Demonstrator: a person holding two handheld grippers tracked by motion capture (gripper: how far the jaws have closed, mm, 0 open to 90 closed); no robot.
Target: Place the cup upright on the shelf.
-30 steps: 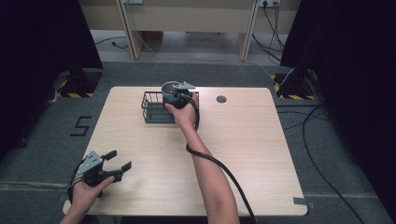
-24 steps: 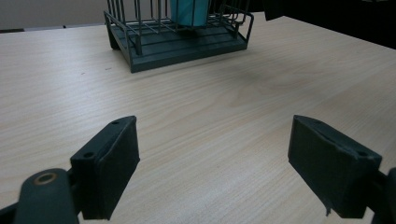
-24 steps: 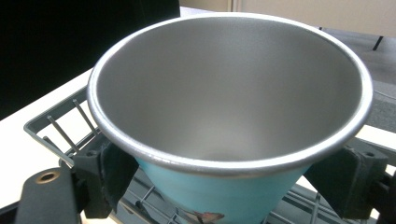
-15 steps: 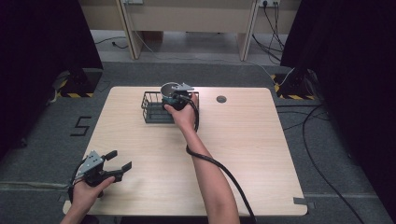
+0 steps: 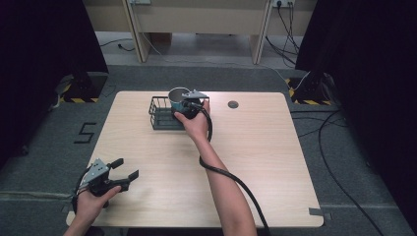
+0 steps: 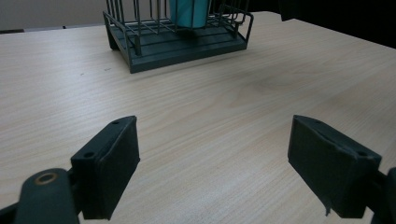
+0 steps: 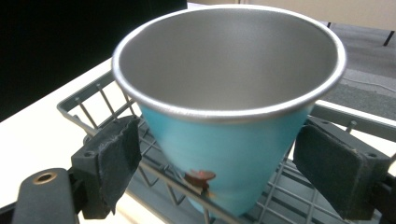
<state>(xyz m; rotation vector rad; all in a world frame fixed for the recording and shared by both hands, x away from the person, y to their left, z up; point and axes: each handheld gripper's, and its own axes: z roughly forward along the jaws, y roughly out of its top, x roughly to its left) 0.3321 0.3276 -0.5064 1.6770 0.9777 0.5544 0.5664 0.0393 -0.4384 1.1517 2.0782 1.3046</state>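
Evidently cup (image 7: 229, 116) stood upright in wire rack (image 7: 336, 116); right gripper (image 7: 229, 177) jaws spread either side, ungripped; left gripper (image 6: 224, 172) parked apart, jaws wide.

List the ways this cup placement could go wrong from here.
The right gripper straddles the teal cup with jaws apart, apparently not clamping; pulling back carelessly could catch the cup and tip it. The cup sits near one end of the wire basket, so a nudge might knock it against the wires.
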